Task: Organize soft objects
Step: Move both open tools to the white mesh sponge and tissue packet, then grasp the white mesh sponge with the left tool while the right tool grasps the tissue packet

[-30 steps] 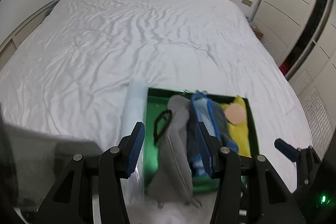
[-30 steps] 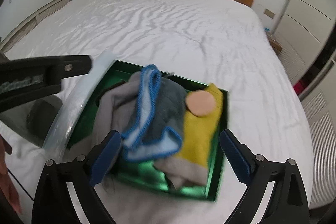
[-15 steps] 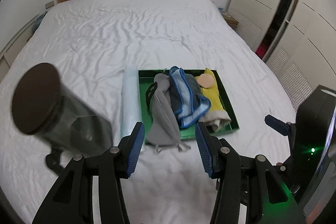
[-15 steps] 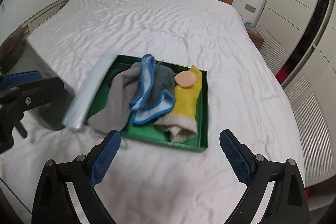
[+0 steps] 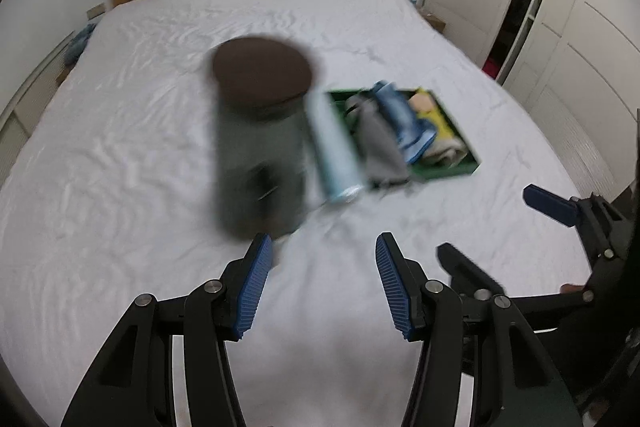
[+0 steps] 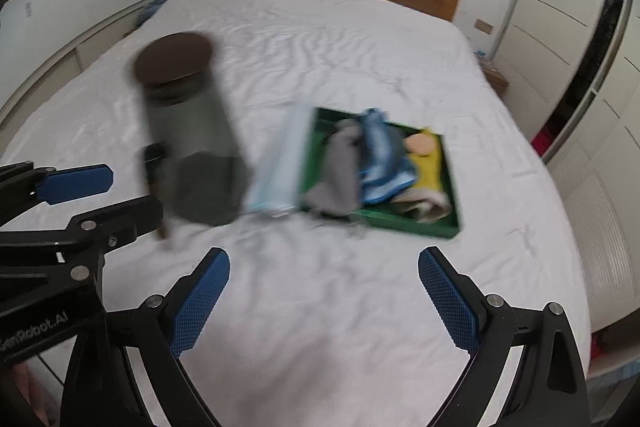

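Standing on the white bed (image 5: 160, 147), the green tray (image 6: 400, 219) holds the soft cloths (image 6: 376, 155). From the tray, the right gripper (image 6: 324, 299) lies nearer, below it; the left gripper (image 5: 320, 283) is below-left. Both are spread wide, empty. Tray's long axis runs away from them. Half a second ago both hovered closer; a dark-lidded jar (image 5: 260, 131) now stands left of the tray.

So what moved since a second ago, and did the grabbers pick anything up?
Both hand-held grippers, left and right, pulled back from the tray, which now sits farther off. The left view swung, bringing the jar to centre. Nothing was grabbed or let go; both stayed open and empty. The cloths stayed in the tray, with the roll beside it, on the bed.
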A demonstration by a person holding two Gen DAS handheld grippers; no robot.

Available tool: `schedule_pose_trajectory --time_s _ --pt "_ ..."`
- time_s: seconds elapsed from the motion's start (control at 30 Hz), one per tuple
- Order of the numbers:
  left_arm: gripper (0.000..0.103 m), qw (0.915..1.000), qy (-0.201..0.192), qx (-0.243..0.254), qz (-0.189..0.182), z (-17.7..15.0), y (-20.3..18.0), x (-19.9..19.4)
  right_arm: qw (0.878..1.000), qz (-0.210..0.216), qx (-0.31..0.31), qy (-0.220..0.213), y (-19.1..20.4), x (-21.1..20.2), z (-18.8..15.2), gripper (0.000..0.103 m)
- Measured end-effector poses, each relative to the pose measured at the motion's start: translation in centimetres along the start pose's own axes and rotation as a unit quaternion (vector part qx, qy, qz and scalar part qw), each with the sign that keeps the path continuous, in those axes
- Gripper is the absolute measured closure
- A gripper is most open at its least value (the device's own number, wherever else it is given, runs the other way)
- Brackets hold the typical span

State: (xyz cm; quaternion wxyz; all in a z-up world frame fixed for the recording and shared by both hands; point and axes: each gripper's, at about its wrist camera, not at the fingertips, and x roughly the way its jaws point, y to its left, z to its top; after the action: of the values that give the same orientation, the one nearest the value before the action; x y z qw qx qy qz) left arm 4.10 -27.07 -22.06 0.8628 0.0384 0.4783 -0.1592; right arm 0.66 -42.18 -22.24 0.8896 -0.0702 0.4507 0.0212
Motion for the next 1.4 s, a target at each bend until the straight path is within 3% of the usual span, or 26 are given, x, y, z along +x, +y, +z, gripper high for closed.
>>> schedule_pose_trajectory --time_s 0.23,0.4,0.5,0.8,1.0,1.4 --pt "0.055 0.9971 0.031 -0.034 0.060 -8.3 11.3 -3.6 0.998 0.059 -0.005 0.011 10.3 -3.7 -3.0 0.007" --pt "0.055 0.9858 0.078 -0.092 0.117 -15.2 19.5 -4.2 0.994 0.105 -0.003 0.026 16.6 -4.9 -5.6 0.008" --pt "0.055 0.9798 0.099 -0.115 0.130 -17.7 22.1 -3.5 0.992 0.119 0.005 0.036 19.5 -4.5 -7.1 0.008" --pt "0.055 0.9734 0.137 -0.152 0.103 -23.2 23.9 0.1 0.991 0.119 0.003 0.056 23.8 -1.8 -9.7 0.011" --pt "0.055 0.9717 0.149 -0.163 0.083 -24.3 23.9 1.7 0.992 0.112 -0.003 0.062 24.8 -0.1 -10.9 0.011" --pt "0.055 0.9695 0.155 -0.164 0.095 -25.7 25.2 2.7 0.989 0.130 -0.001 0.070 26.5 3.1 -10.8 0.012"
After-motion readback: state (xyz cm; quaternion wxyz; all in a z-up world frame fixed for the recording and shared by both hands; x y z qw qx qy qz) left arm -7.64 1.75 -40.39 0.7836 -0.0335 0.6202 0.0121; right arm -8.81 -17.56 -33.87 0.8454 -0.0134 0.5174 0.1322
